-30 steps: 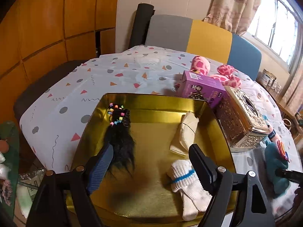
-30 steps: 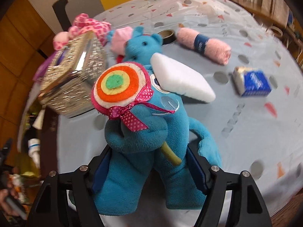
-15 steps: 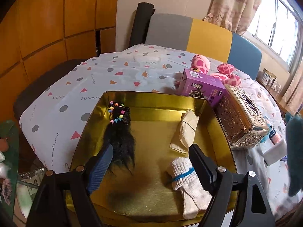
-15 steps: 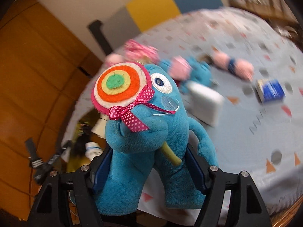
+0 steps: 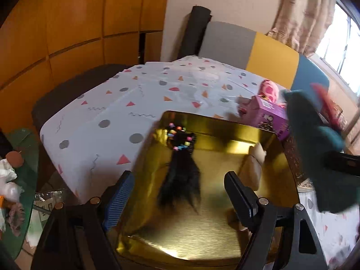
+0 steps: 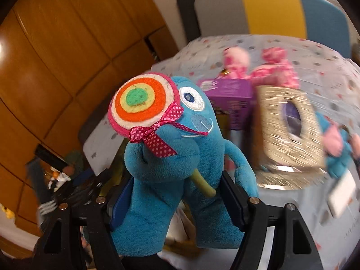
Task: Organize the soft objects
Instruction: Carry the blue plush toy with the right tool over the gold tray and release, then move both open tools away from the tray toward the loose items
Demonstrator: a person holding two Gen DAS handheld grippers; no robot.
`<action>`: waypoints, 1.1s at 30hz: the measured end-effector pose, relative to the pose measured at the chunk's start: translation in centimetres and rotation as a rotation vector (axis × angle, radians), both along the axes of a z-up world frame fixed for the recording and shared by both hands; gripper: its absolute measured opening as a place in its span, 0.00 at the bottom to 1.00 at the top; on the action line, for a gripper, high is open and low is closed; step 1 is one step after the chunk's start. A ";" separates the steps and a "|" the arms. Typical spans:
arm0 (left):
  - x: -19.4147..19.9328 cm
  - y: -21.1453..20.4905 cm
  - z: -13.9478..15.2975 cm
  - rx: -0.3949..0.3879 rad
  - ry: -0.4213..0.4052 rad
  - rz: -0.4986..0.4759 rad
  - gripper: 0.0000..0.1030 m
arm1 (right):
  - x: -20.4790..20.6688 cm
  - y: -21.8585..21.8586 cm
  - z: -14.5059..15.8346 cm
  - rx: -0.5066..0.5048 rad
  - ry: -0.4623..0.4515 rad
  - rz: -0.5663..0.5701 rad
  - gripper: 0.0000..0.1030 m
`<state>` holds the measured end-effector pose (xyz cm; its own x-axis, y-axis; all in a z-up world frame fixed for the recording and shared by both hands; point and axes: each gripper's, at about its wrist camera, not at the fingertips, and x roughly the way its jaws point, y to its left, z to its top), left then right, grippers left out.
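My right gripper (image 6: 177,200) is shut on a blue plush toy (image 6: 180,157) with a felt lollipop (image 6: 140,102) and holds it in the air. The same toy (image 5: 315,148) shows at the right edge of the left wrist view, beside the gold tray (image 5: 225,128). In the tray lie a black hair piece with coloured beads (image 5: 181,168) and a beige rolled cloth (image 5: 254,166). My left gripper (image 5: 180,195) is open and empty over the tray's near part.
A purple box (image 5: 267,112) and a pink plush (image 5: 270,90) sit behind the tray. A glittery gold tissue box (image 6: 290,132), pink plush toys (image 6: 276,65) and another blue plush (image 6: 337,148) are on the patterned tablecloth (image 5: 126,103). A sofa (image 5: 247,45) stands behind.
My right gripper has lifted the blue plush off the table and carried it left toward the tray. The left gripper has shifted, so the white socks are out of sight.
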<state>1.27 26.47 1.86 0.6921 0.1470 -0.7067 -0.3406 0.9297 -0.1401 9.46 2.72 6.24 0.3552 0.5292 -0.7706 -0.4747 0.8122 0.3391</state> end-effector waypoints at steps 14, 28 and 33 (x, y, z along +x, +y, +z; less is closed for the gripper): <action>-1.4 4.4 -1.6 -0.051 0.026 0.096 0.80 | 5.7 9.9 -7.8 -0.043 0.114 0.008 0.86; -2.0 1.8 -0.2 -0.011 -0.005 0.045 0.80 | 2.4 5.8 -5.1 -0.034 0.026 -0.021 0.86; -2.2 0.2 0.4 0.014 -0.018 0.006 0.81 | 0.6 4.4 -4.7 -0.084 -0.051 -0.029 0.86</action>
<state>-0.95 26.65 2.27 0.7035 0.1609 -0.6923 -0.3439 0.9295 -0.1334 10.04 7.10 1.58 0.4089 0.4524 -0.7925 -0.4656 0.8503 0.2452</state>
